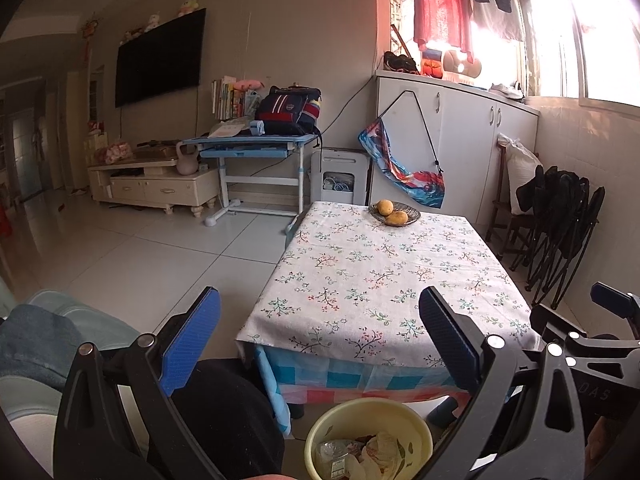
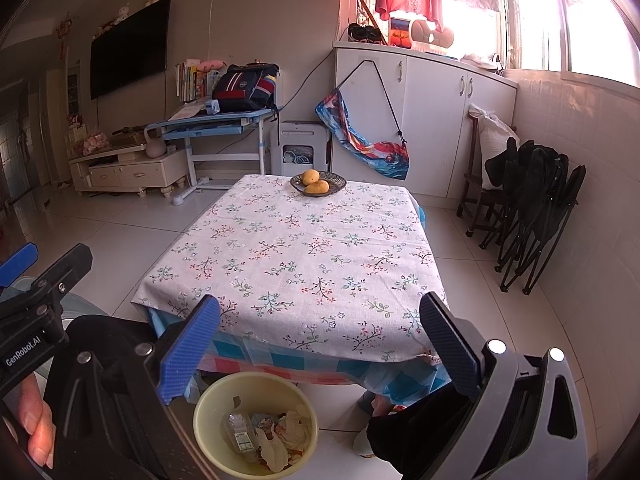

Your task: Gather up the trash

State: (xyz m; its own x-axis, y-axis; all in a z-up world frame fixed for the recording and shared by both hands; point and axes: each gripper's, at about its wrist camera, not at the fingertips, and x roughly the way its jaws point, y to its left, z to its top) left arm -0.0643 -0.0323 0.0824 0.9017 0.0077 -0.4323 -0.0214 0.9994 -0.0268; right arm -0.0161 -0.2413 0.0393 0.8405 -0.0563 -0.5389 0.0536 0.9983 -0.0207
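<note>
A yellow plastic bin (image 1: 368, 436) stands on the floor in front of the table; it also shows in the right wrist view (image 2: 256, 424). It holds crumpled tissue (image 2: 294, 424), a clear plastic bottle (image 2: 240, 430) and wrappers. My left gripper (image 1: 320, 336) is open and empty, held above the bin near the table's front edge. My right gripper (image 2: 320, 344) is open and empty, also above the bin. The table (image 2: 304, 256) wears a floral cloth with no trash showing on it.
A dark dish with two yellow fruits (image 2: 318, 183) sits at the table's far end. White cabinets (image 2: 432, 120) stand behind it, folded black chairs (image 2: 532, 216) at the right wall. A blue desk (image 2: 216, 124) and TV stand (image 2: 124, 172) are at far left. My knees are beside the bin.
</note>
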